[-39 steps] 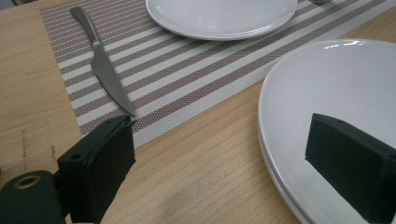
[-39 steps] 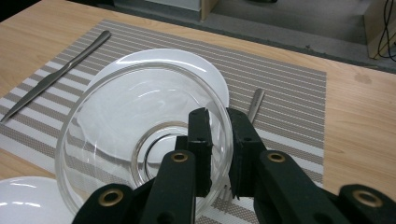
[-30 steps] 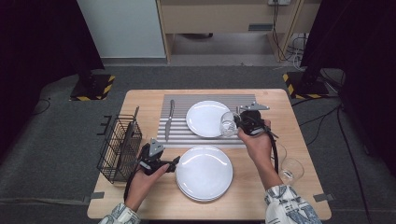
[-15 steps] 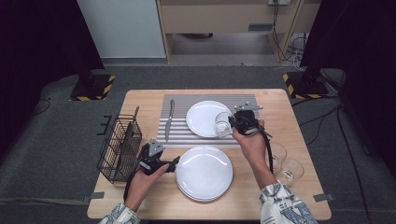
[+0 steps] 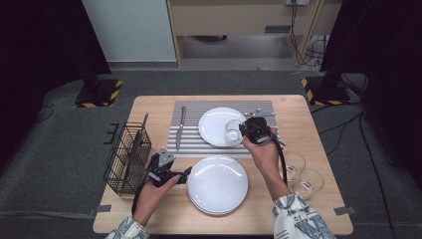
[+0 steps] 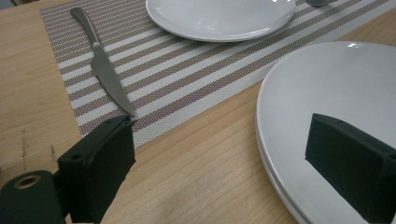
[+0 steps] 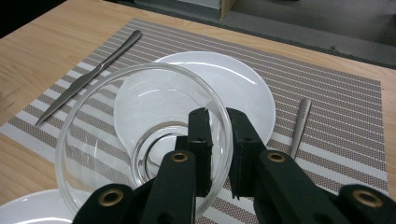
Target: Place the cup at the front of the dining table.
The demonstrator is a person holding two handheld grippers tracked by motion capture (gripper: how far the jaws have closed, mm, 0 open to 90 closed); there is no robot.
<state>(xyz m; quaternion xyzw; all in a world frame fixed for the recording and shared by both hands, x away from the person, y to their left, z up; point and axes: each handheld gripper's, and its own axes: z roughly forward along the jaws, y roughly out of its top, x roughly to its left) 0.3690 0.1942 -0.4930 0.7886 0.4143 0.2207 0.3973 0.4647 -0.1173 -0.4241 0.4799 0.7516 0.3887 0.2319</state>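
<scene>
My right gripper [image 5: 242, 130] is shut on the rim of a clear glass [image 5: 232, 133], one jaw inside it and one outside. In the right gripper view my right gripper [image 7: 218, 116] holds the glass [image 7: 116, 116] tilted, mouth toward the camera, above the right part of a white plate [image 7: 247, 88] on the striped placemat [image 5: 189, 144]. My left gripper [image 5: 185, 174] is open at the left rim of the near stack of white plates [image 5: 217, 184]. In the left gripper view my left gripper [image 6: 222, 126] has one jaw over those plates [image 6: 336, 84] and the other over bare wood.
A knife [image 5: 180, 127] lies on the mat's left side, and a utensil handle [image 7: 301, 121] lies right of the far plate [image 5: 214, 124]. A black wire basket [image 5: 127, 159] stands at the table's left edge. Two more glasses [image 5: 293, 163] [image 5: 309, 181] stand at the right.
My right gripper has carried the glass a little to the left, further over the far plate. The left gripper has stayed where it was.
</scene>
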